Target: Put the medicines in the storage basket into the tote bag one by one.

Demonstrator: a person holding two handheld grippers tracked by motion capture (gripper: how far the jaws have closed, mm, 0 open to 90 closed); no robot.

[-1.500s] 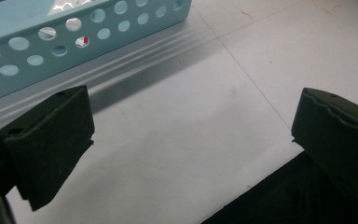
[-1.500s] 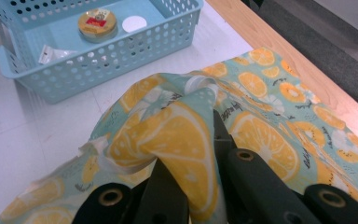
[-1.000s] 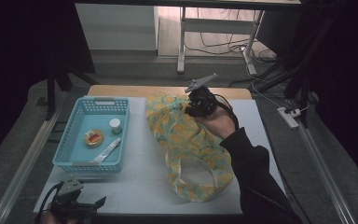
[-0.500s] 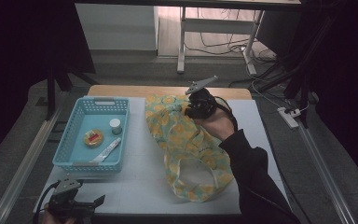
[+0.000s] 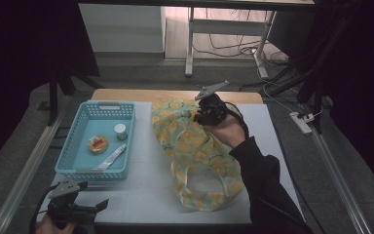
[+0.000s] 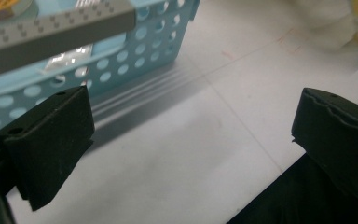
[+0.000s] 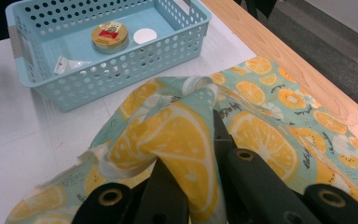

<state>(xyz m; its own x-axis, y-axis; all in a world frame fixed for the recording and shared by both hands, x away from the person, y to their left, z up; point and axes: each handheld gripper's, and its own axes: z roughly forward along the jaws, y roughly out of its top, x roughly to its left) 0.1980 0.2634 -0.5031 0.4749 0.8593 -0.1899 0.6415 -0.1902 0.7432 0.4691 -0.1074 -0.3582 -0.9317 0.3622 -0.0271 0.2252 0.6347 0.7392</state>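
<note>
Cloth (image 5: 199,156), citrus-printed, spread over the white table (image 5: 141,190) just right of a blue basket (image 5: 100,139). Far edge bunched and raised off the surface, pinched in the right gripper (image 5: 205,115); jaws clamped together on a fold of fabric (image 7: 177,135), seen close in the right gripper view. Probably lifted there to open or straighten the piece, near end lying flat and loose as anchor. Left gripper (image 5: 85,209) low at the near left table edge, jaws wide apart around nothing but bare tabletop, well clear of the cloth; likely parked until a second corner needs taking. Inside the basket: round tin (image 7: 109,36), small white cap (image 7: 145,35), sachet (image 5: 111,158), set aside from the cloth work.
</note>
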